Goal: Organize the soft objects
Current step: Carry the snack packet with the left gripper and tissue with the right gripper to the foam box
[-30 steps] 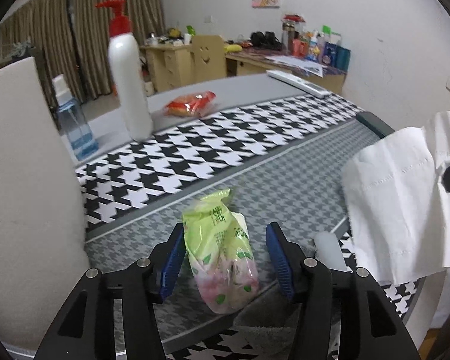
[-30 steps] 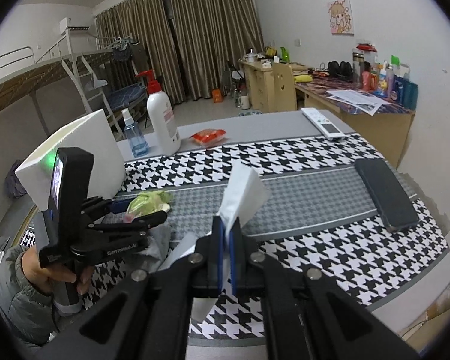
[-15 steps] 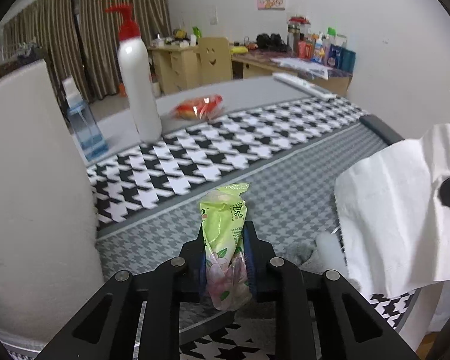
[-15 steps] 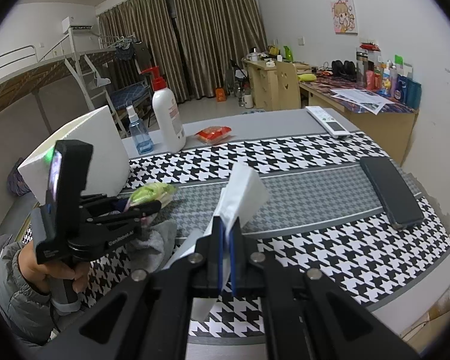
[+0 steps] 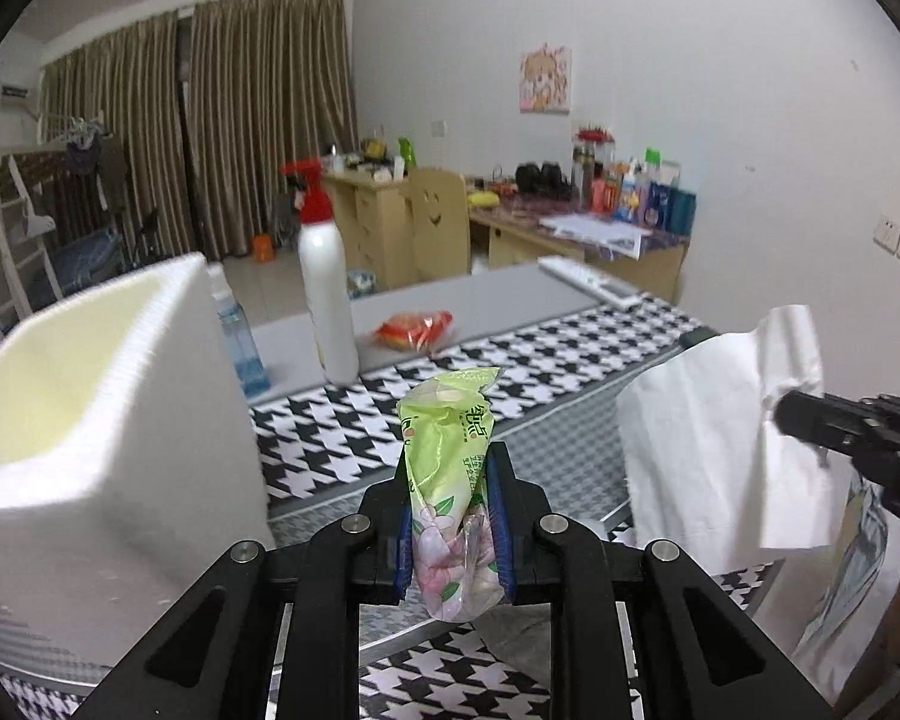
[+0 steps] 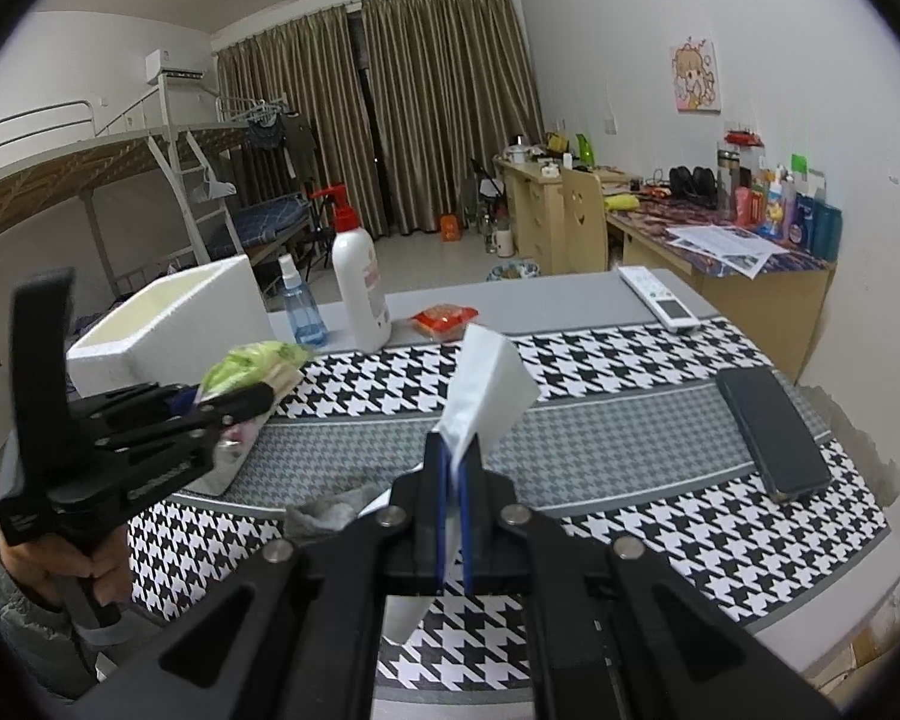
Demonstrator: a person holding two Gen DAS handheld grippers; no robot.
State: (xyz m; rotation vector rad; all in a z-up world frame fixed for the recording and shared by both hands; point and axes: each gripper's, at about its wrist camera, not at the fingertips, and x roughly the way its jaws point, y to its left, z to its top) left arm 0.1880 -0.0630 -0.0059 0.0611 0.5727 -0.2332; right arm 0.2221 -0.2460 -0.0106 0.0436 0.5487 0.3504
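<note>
Mid-carry: my left gripper [image 5: 453, 531] clamps the green tissue pack [image 5: 450, 480] above the houndstooth tablecloth [image 5: 342, 444], my right gripper [image 6: 450, 501] pinches a white tissue [image 6: 487, 387]; next I judge both go into the foam box [image 5: 90, 396] at ten o'clock.

Green tissue pack [image 5: 450, 483] upright, squeezed in left tool [image 5: 453, 531]; white tissue [image 6: 486, 384] (creased) pinched in right tool [image 6: 450, 504].
</note>
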